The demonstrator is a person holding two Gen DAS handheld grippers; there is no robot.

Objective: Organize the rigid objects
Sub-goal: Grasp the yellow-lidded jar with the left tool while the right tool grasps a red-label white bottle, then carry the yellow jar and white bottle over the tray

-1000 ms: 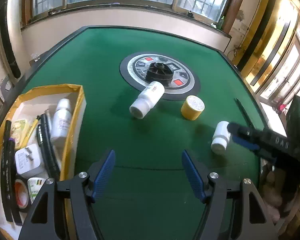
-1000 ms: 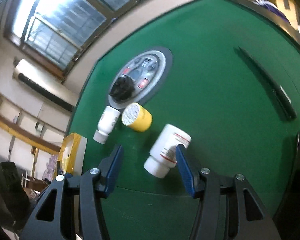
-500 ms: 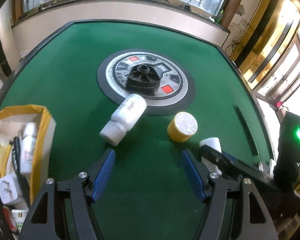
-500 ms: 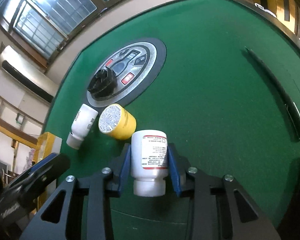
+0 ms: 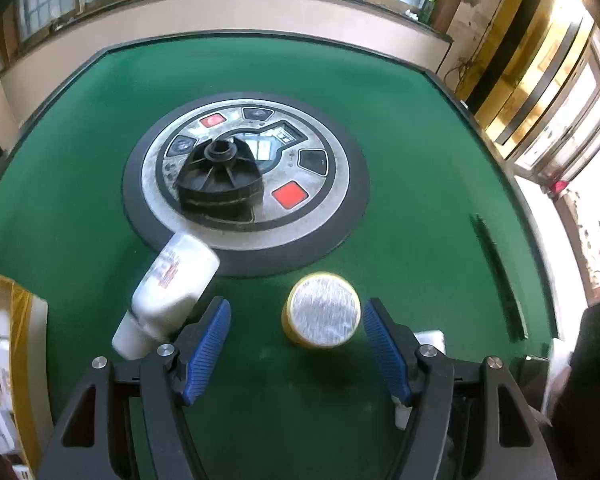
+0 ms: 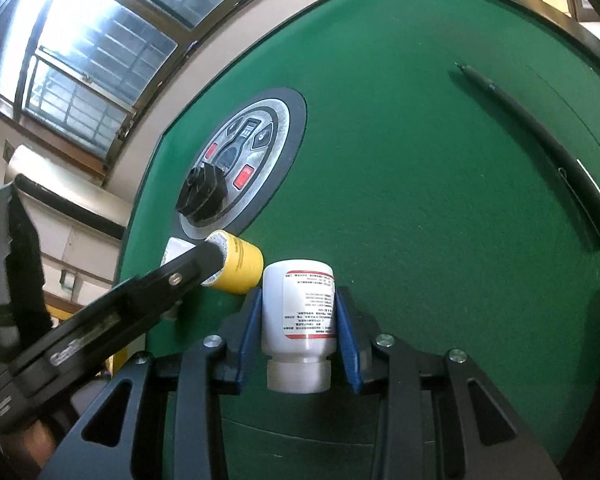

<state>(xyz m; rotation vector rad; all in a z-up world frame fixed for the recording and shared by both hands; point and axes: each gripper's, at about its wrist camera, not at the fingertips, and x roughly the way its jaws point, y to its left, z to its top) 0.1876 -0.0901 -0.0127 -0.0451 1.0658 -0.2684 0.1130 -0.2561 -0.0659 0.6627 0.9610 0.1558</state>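
My left gripper (image 5: 296,320) stands open over the green table, its blue pads either side of a yellow jar (image 5: 322,312) that sits close to the right pad. A white bottle (image 5: 172,280) lies on its side just left of the left finger. My right gripper (image 6: 298,300) is shut on a second white bottle (image 6: 300,312) with a red-lined label, cap end toward the camera. In the right wrist view a black finger (image 6: 188,268) of the left gripper reaches over the yellow jar (image 6: 242,266).
A round grey control panel (image 5: 246,184) with a black knob fills the table's middle. A black pen (image 6: 540,140) lies near the right edge. A yellow box (image 5: 20,320) with several items stands at the left. Windows line the far wall.
The left gripper moved forward and right from beside the box until its fingers flank the yellow jar. The right gripper closed on the labelled white bottle.
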